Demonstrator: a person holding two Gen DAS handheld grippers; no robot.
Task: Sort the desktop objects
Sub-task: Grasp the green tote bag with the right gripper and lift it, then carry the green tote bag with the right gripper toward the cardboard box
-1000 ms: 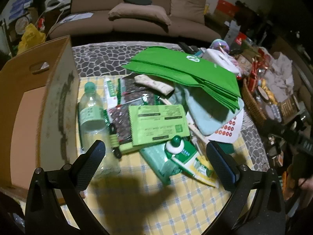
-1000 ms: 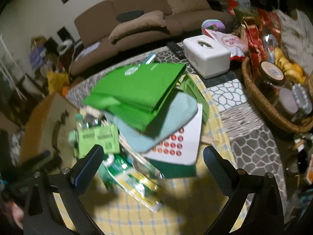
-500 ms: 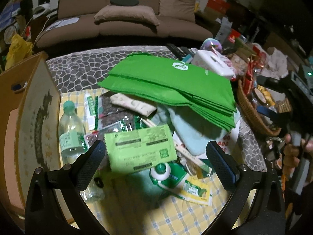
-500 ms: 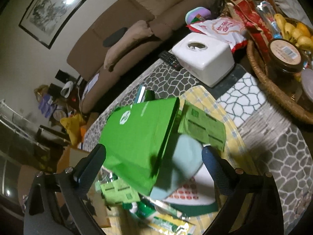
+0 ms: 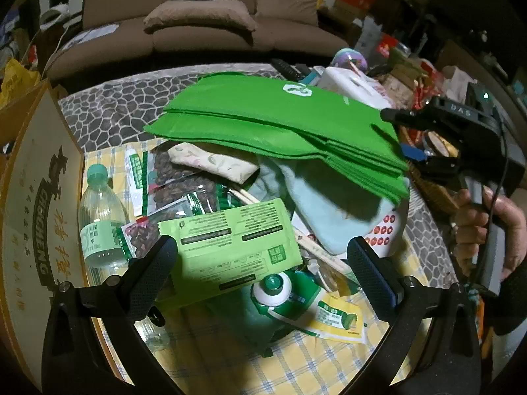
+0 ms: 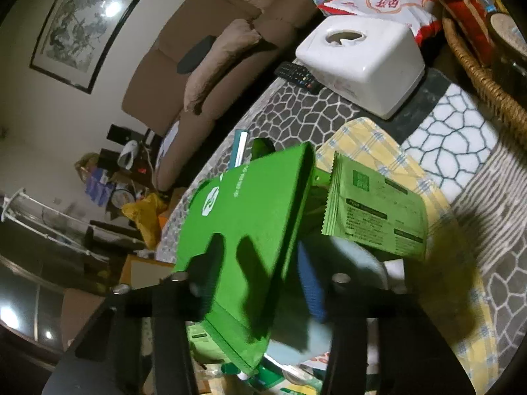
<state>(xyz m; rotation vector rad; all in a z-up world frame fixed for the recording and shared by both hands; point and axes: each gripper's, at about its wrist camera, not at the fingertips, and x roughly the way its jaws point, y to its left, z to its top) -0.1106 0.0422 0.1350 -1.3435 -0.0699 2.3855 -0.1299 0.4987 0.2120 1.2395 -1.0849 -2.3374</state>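
Our right gripper point(image 6: 260, 283) was closing on the folded green fabric bag point(image 5: 280, 125) atop the pile at twelve o'clock, our left gripper point(image 5: 263, 263) hung released, and dragging risked toppling the light-green flat packet point(image 6: 375, 210).

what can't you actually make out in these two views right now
- Right wrist view: whether the right gripper, whose jaws are closing, presses on the green bag between them; the bag covers one finger.
- Left wrist view: the blue cloth is mostly buried under the bag.
- Left wrist view: the cardboard box interior is cut off by the frame edge.
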